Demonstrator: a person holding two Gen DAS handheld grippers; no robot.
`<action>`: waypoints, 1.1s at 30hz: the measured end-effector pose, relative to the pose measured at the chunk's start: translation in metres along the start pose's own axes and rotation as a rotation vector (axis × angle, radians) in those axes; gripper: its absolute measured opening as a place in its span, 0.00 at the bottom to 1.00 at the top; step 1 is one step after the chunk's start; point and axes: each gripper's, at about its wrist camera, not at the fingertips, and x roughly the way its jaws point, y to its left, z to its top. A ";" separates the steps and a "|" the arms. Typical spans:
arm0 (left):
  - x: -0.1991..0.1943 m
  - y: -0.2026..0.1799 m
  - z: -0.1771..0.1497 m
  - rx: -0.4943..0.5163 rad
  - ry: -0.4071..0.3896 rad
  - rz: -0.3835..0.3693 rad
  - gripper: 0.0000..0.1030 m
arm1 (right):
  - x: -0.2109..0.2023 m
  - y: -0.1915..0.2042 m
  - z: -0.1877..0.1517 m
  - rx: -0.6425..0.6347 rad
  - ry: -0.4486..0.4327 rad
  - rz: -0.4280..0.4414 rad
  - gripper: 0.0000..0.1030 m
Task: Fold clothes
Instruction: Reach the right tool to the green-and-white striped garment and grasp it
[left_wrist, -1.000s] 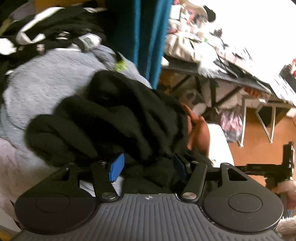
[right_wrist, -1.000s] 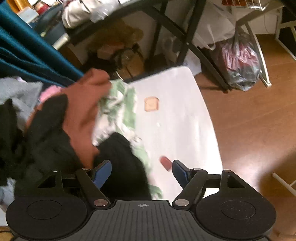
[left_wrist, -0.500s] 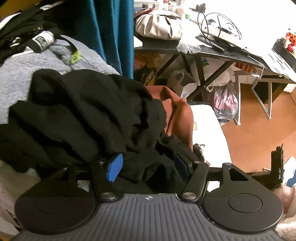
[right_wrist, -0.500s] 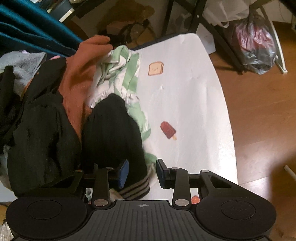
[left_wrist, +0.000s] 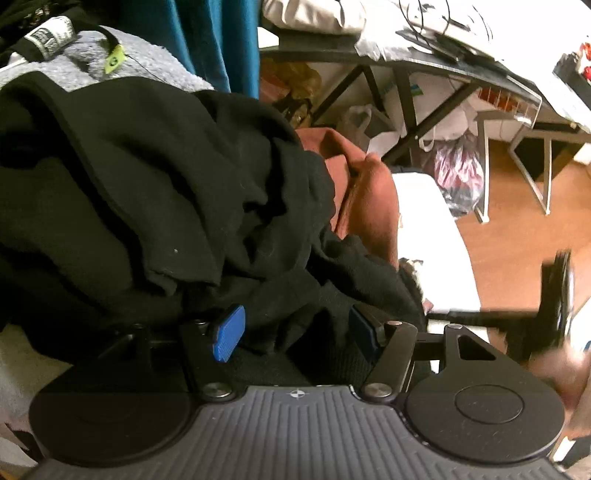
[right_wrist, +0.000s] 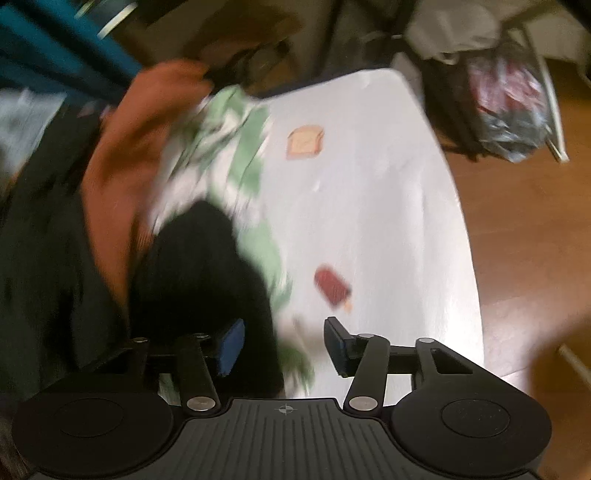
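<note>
Right now the big black heap (left_wrist: 155, 206) fills the left and middle of the left wrist view, piled against the rust-red garment (left_wrist: 369, 206) on the white printed sheet (right_wrist: 369, 206). Smaller, a black piece (right_wrist: 207, 280) runs near-to-far beside the green-striped cloth (right_wrist: 236, 155). Left gripper (left_wrist: 295, 328) gapes wide over black fabric; right gripper (right_wrist: 282, 343) is parted too, empty, nearer that black piece, which lies toward its left finger.

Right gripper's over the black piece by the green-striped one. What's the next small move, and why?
Probably close the right gripper on the black garment. Its jaws stand open with that cloth's lower edge between them, nothing gripped. The left gripper is open too, over the black pile. The view is blurred, so settle first.
</note>
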 end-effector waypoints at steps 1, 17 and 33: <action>0.004 0.001 -0.001 0.006 0.006 0.012 0.62 | 0.001 -0.001 0.006 0.027 -0.018 0.005 0.44; 0.022 0.026 0.003 -0.030 0.049 -0.038 0.64 | 0.044 0.001 0.039 0.102 0.008 0.052 0.14; 0.033 0.016 0.005 -0.022 0.057 -0.033 0.86 | -0.026 -0.045 -0.035 0.083 0.171 0.009 0.07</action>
